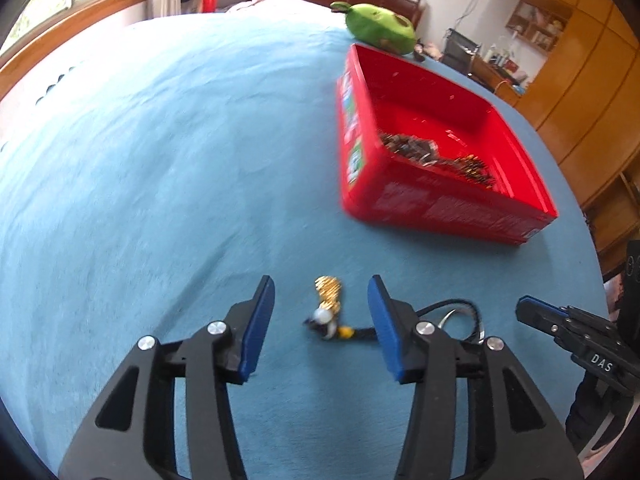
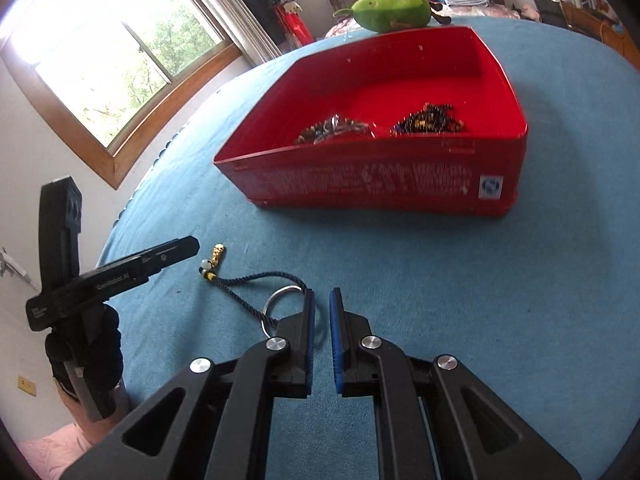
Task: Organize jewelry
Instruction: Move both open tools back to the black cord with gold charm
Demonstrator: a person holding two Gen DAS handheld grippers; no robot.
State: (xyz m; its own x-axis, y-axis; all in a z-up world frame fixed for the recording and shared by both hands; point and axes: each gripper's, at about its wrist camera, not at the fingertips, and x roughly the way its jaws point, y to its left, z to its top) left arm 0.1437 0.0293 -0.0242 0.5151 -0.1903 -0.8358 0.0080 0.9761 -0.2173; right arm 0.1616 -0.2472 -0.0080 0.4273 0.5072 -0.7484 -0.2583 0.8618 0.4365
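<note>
A charm with gold beads, a white bead and a dark cord (image 1: 326, 312) lies on the blue bedspread between the fingers of my open left gripper (image 1: 321, 292). In the right wrist view the charm (image 2: 212, 264) trails its cord to a metal ring (image 2: 280, 300) by my right gripper (image 2: 321, 298). The right gripper is nearly closed with a narrow gap and holds nothing; the ring lies just left of its left finger. A red box (image 1: 440, 208) holds two piles of jewelry (image 2: 380, 124) and stands further out on the bed. The left gripper also shows in the right wrist view (image 2: 176, 250).
A green plush toy (image 1: 380, 28) lies beyond the red box (image 2: 380, 184). A window (image 2: 112, 64) is at the left, wooden cabinets (image 1: 580, 92) at the right. The blue bedspread (image 1: 160, 160) stretches wide to the left.
</note>
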